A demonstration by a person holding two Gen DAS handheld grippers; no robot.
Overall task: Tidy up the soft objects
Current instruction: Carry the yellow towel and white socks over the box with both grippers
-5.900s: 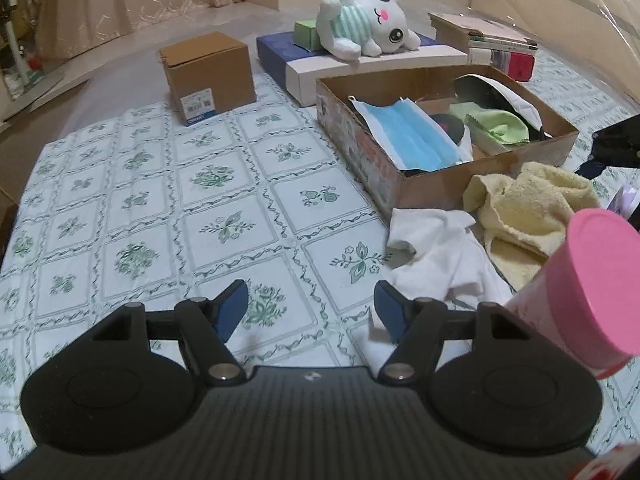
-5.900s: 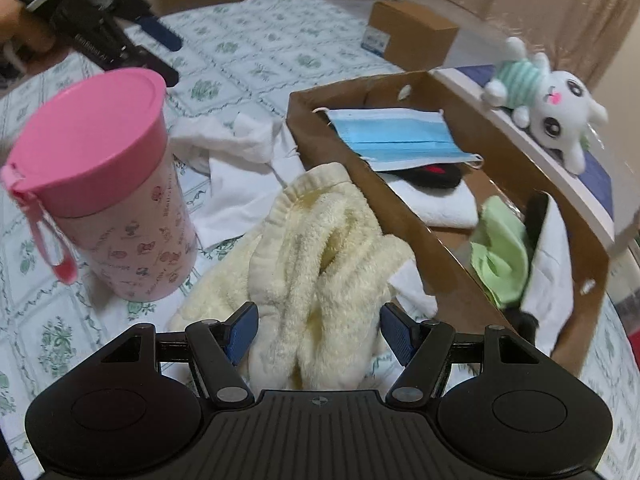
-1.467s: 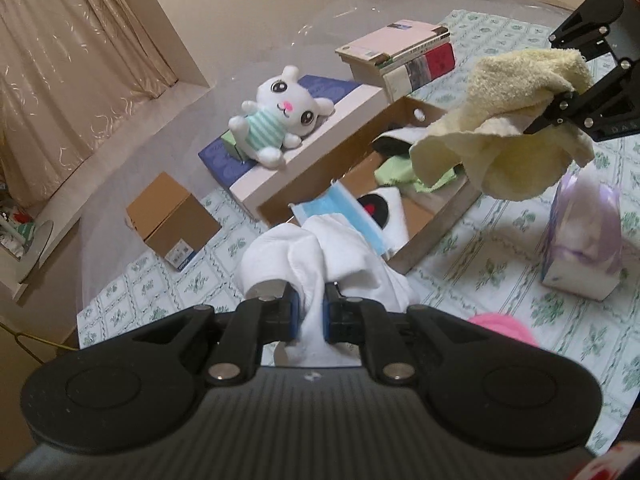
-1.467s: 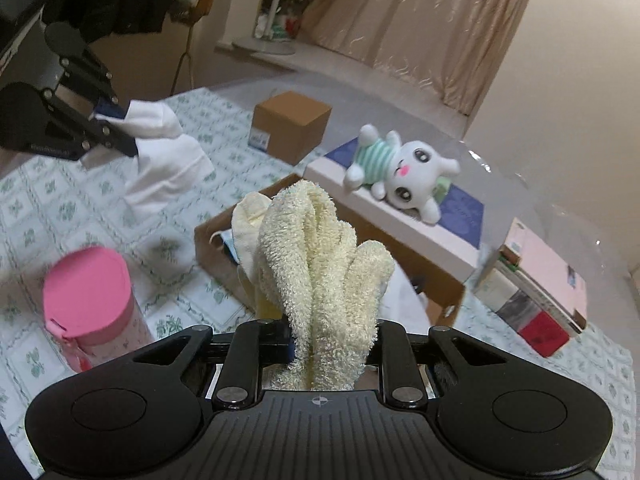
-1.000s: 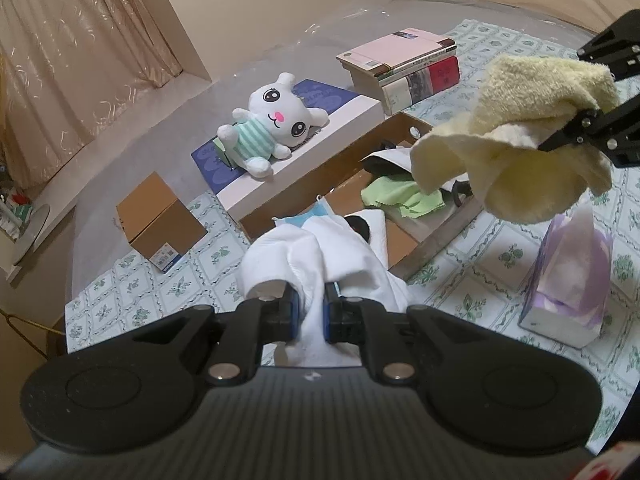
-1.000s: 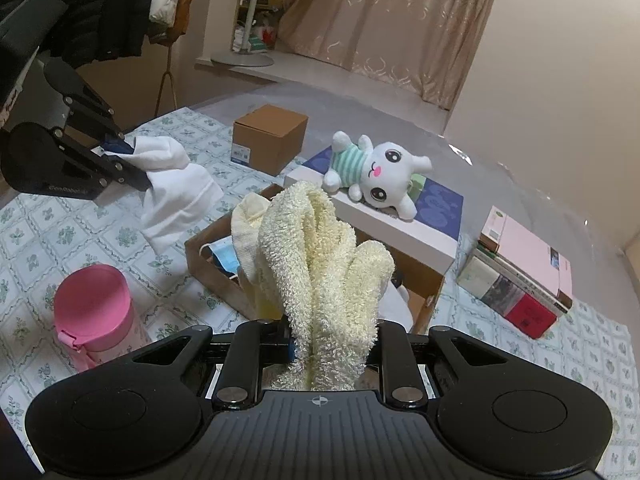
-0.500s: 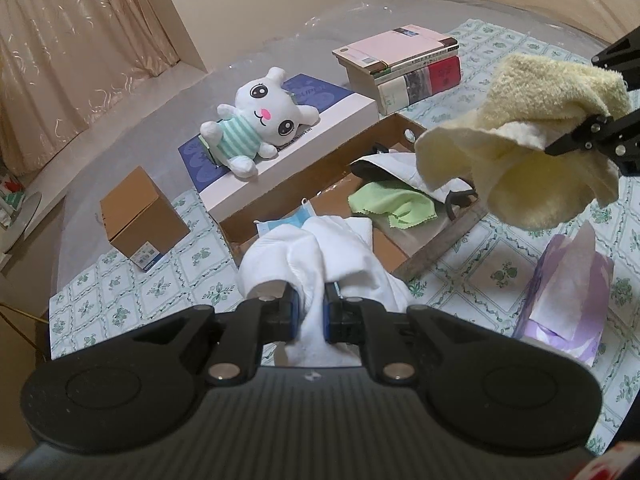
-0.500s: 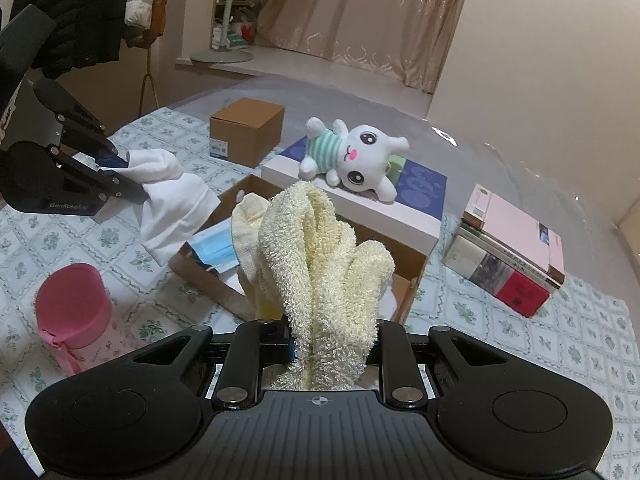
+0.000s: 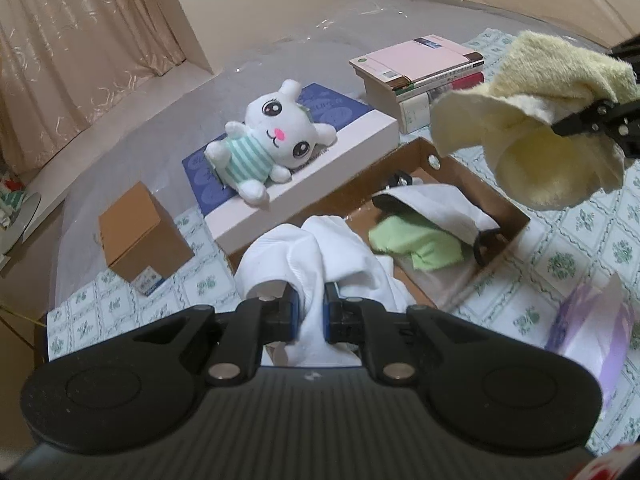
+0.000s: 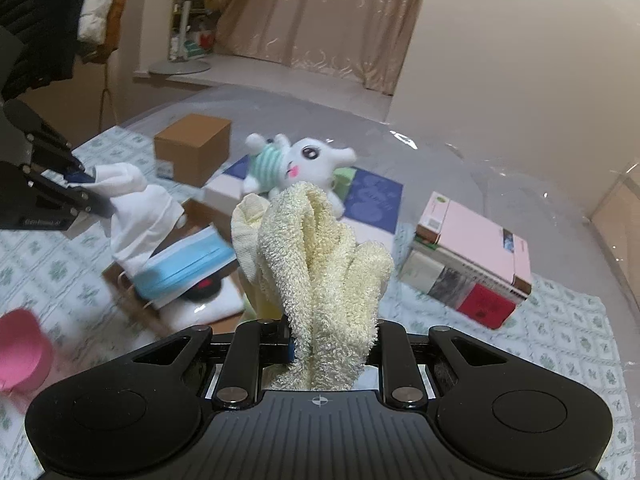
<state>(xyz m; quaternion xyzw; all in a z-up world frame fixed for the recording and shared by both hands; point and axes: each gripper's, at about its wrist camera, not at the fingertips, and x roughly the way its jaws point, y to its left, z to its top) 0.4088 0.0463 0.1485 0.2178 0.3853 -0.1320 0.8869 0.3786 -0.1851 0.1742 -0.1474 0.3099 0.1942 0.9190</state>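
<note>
Since both cloths lay on the tablecloth (image 9: 580,224) beside the cardboard box (image 9: 516,216) some seconds ago, the change is plain: each is now lifted clear and carried above the box.

Left gripper (image 9: 307,312): fingers pressed together on the white cloth (image 9: 316,252), which bunches above the box's near left corner.

Right gripper (image 10: 328,344): pinching the yellow towel (image 10: 320,256); folds hang over the box's far right corner, touching nothing.

Box contents: green cloth (image 9: 416,244), a white item (image 9: 436,204), blue face mask (image 10: 188,268).

Elsewhere: plush bunny (image 9: 272,140) on the flat white box along the cardboard box's far side; small brown carton (image 9: 140,232) toward the left edge; books (image 9: 420,72) at the far right; tissue pack (image 9: 592,324) and pink cup (image 10: 20,352) outside the box.

Judgement: pickup appears done for both cloths; lowering and release into the box remain.
</note>
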